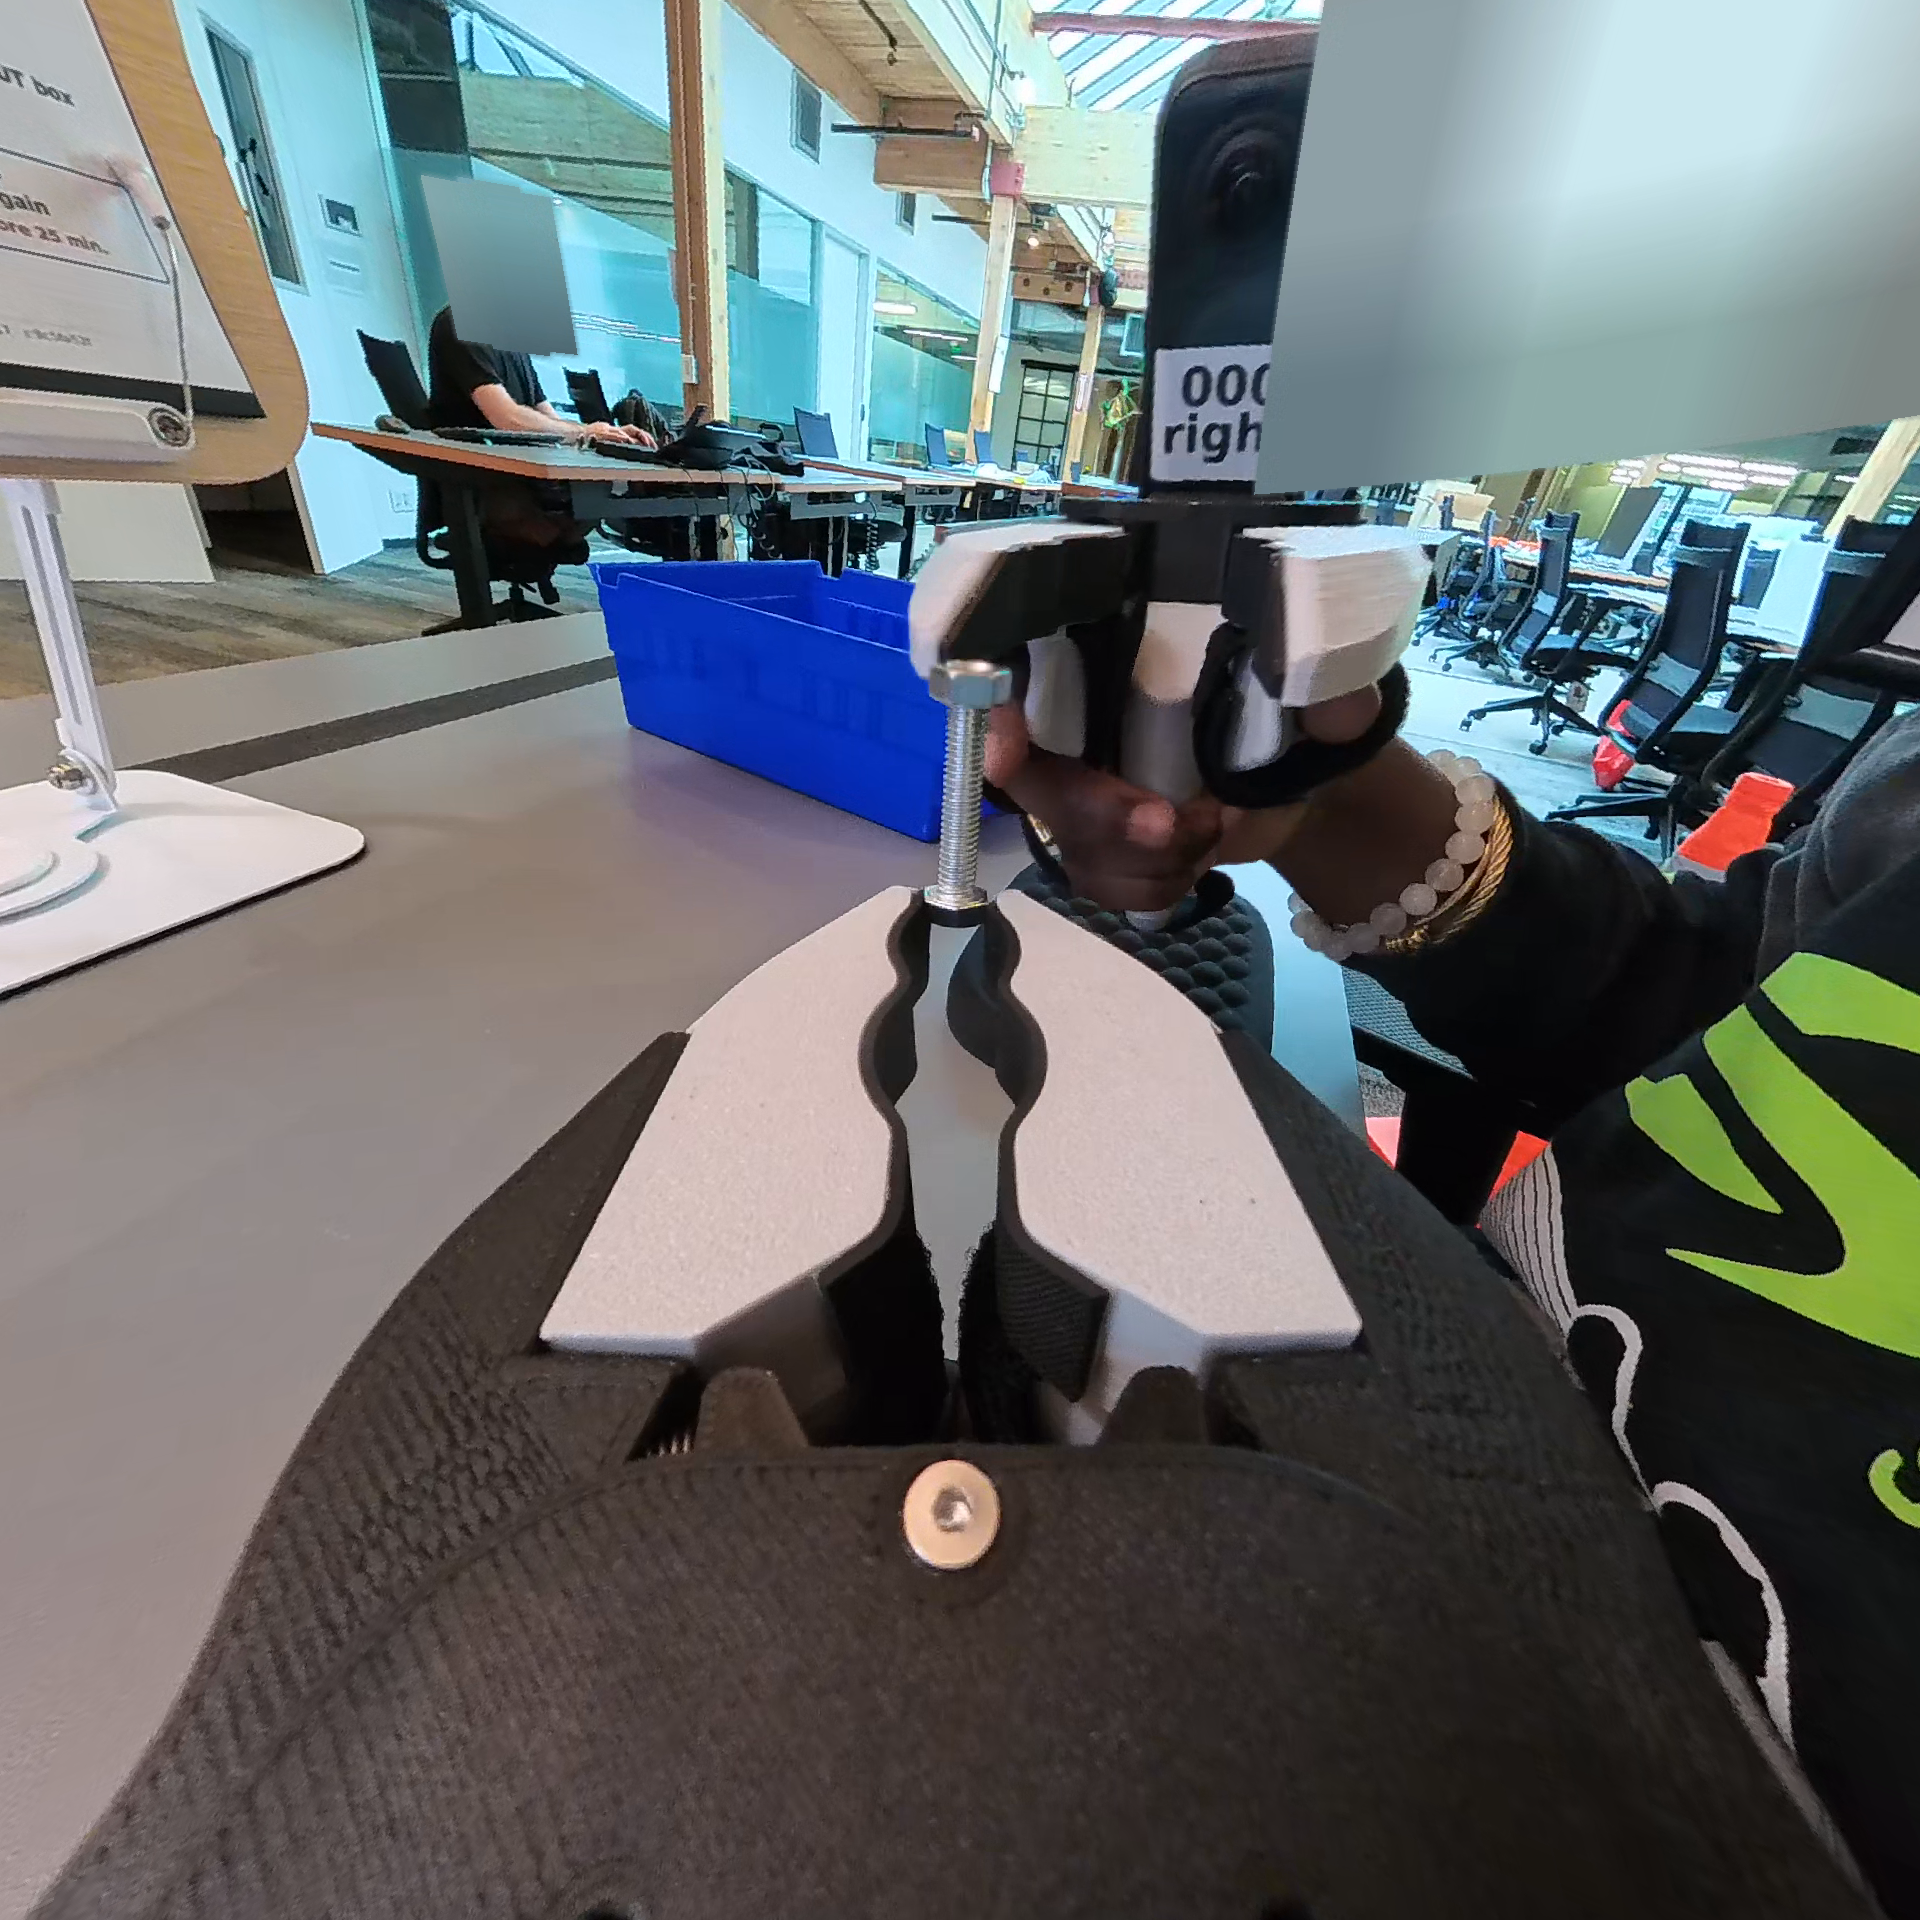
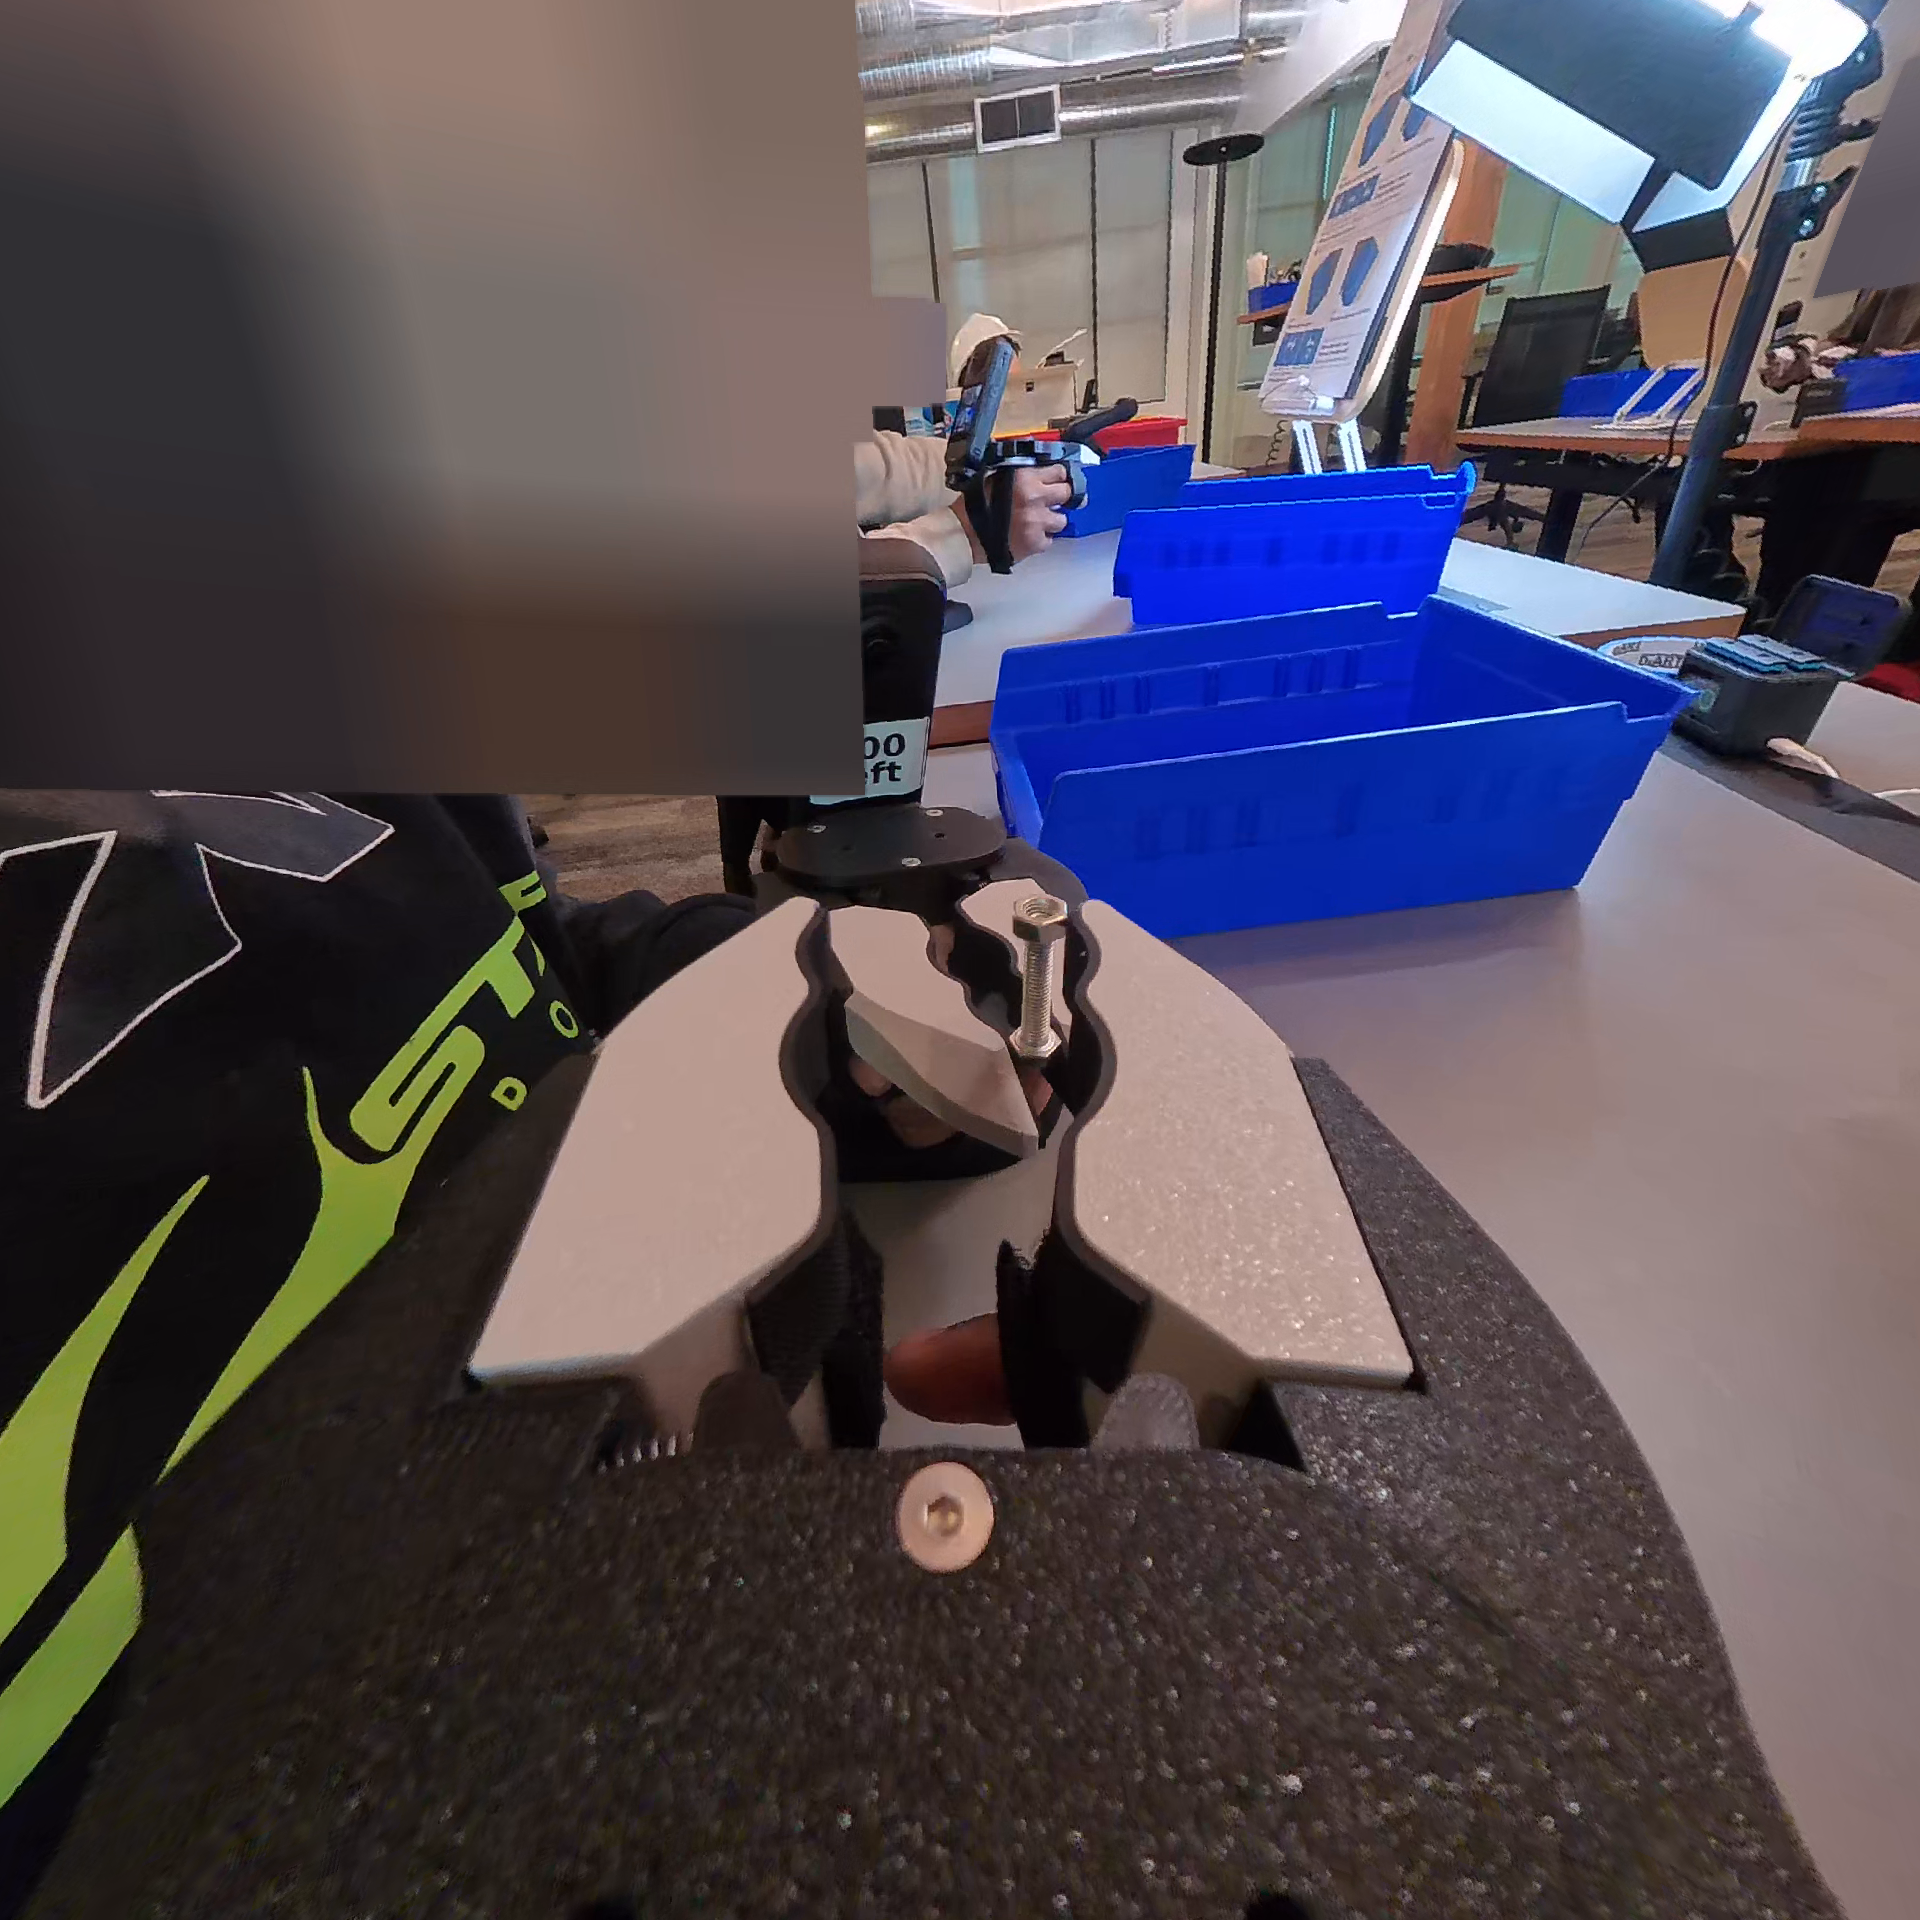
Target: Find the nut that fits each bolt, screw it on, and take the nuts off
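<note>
A silver bolt [image 1: 956,790] stands upright, with a hex nut [image 1: 969,683] at its top end. My left gripper [image 1: 956,909] is shut on the bolt's lower end and holds it above the grey table [image 1: 416,987]. My right gripper [image 1: 1143,665] is open, and one of its fingertips [image 1: 940,634] rests against the nut from above. In the right wrist view the bolt [image 2: 1037,982] and nut [image 2: 1039,914] sit between my right gripper's [image 2: 951,925] spread fingers, close to the right one. A left gripper finger [image 2: 935,1070] shows below.
A blue bin [image 1: 790,675] stands on the table behind the bolt; it also shows in the right wrist view [image 2: 1320,790], with a second blue bin [image 2: 1288,540] behind it. A white stand base [image 1: 156,852] sits at the left. A small dark case [image 2: 1766,686] lies at the far right. Across from one pair of fingers to the other is roughly 5 centimetres.
</note>
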Demonstrator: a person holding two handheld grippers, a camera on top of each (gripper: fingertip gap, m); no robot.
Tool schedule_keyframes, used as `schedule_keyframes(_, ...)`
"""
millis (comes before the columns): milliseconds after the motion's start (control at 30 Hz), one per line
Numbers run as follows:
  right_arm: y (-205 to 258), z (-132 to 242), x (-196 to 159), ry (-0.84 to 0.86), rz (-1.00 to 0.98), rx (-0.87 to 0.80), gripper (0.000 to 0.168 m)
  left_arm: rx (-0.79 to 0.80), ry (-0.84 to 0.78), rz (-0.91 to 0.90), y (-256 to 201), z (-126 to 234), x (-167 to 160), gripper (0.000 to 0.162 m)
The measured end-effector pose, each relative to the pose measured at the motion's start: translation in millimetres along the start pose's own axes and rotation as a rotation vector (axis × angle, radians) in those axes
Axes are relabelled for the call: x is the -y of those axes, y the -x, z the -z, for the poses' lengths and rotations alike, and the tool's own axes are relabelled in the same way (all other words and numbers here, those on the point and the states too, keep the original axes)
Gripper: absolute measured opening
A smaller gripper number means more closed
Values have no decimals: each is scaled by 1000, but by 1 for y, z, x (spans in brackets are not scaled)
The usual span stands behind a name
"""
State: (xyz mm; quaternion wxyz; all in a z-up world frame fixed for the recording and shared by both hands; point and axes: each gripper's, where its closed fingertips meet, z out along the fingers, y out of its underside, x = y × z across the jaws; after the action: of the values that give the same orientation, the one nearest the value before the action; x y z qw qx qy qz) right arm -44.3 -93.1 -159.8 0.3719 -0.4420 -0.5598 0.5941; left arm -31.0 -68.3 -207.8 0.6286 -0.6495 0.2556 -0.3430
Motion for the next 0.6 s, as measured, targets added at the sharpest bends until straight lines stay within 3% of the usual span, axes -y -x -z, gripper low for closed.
schedule_keyframes(133,-1,3,1,-9,6,-12,38,-1,-1,2,0,0,0,10)
schedule_keyframes(400,0,-3,0,-1,10,-4,46,0,0,1,0,0,0,10)
schedule_keyframes(600,5,5,1,-20,17,3,27,1,0,4,1,0,0,10)
